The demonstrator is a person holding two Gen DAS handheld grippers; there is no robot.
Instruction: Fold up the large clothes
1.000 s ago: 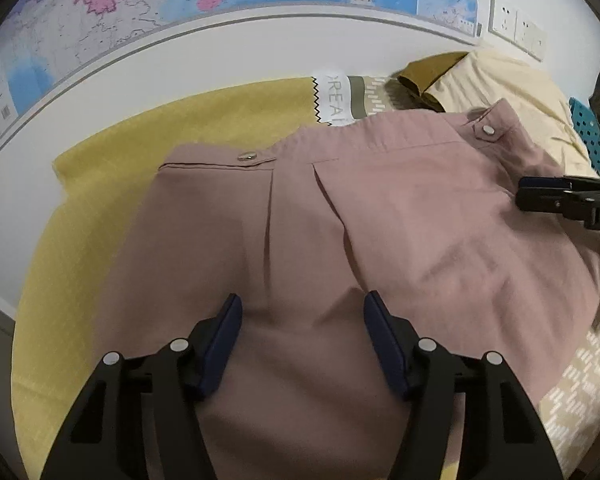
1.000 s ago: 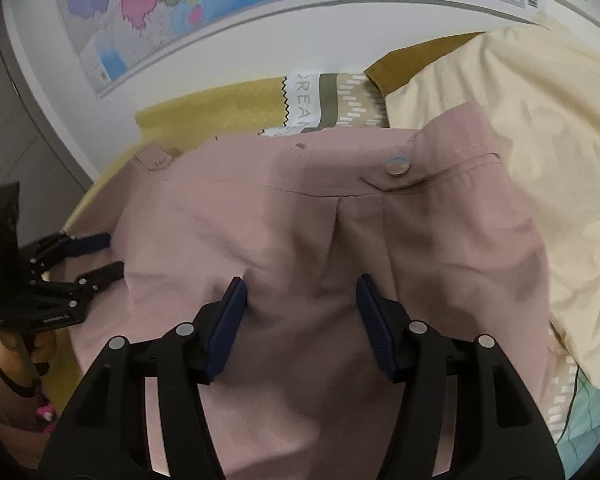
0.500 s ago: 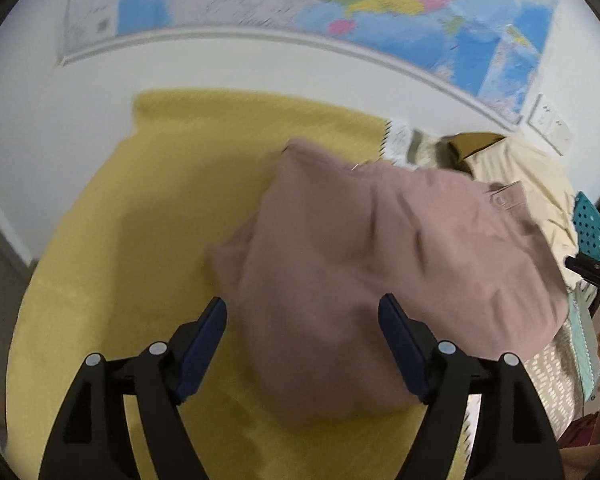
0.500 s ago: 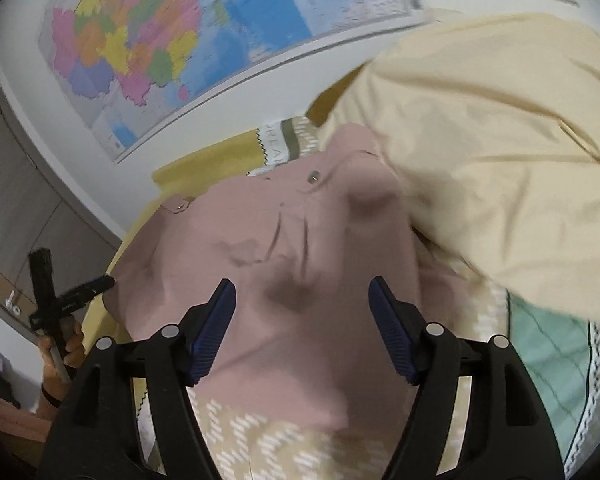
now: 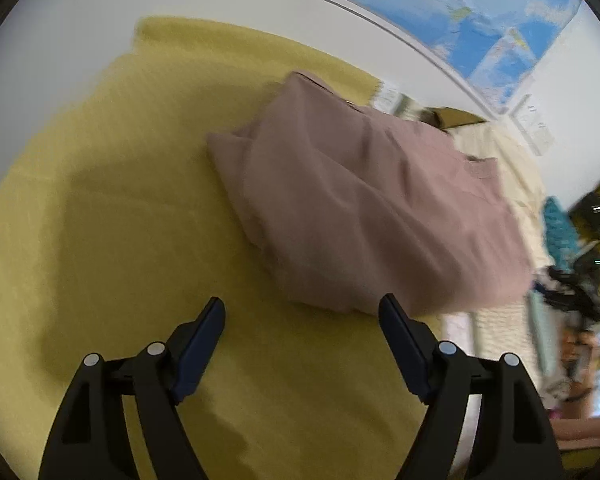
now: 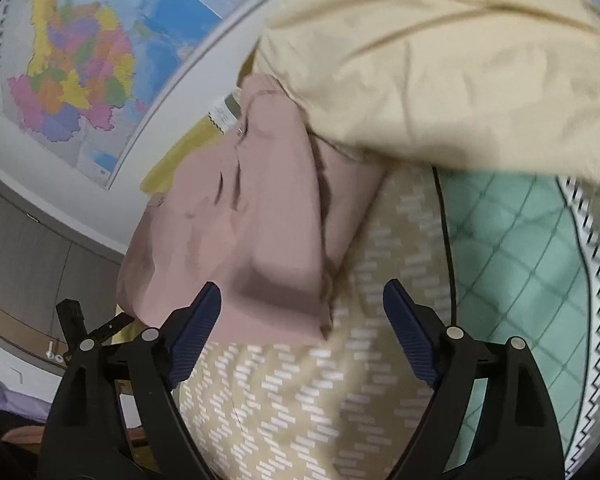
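A folded dusty-pink garment (image 5: pixel 364 208) lies on the yellow sheet (image 5: pixel 120 200); it also shows in the right wrist view (image 6: pixel 252 240). My left gripper (image 5: pixel 302 320) is open and empty, over the yellow sheet just short of the garment's near edge. My right gripper (image 6: pixel 302 308) is open and empty, over the patterned beige blanket (image 6: pixel 320 400) at the garment's near corner. The right gripper (image 5: pixel 568 292) shows blurred at the right edge of the left wrist view. The left gripper (image 6: pixel 100 326) shows small at the left of the right wrist view.
A pale yellow garment (image 6: pixel 440 60) lies bunched beyond the pink one, partly over it. A green quilted patch (image 6: pixel 520 248) lies to the right. A wall map (image 6: pixel 92 60) hangs behind the bed. A grey cabinet (image 6: pixel 24 248) stands at left.
Both grippers have pulled back and away from the pink garment, which they were over a second ago. The left swung left, the right swung right. The garment looks more bunched.
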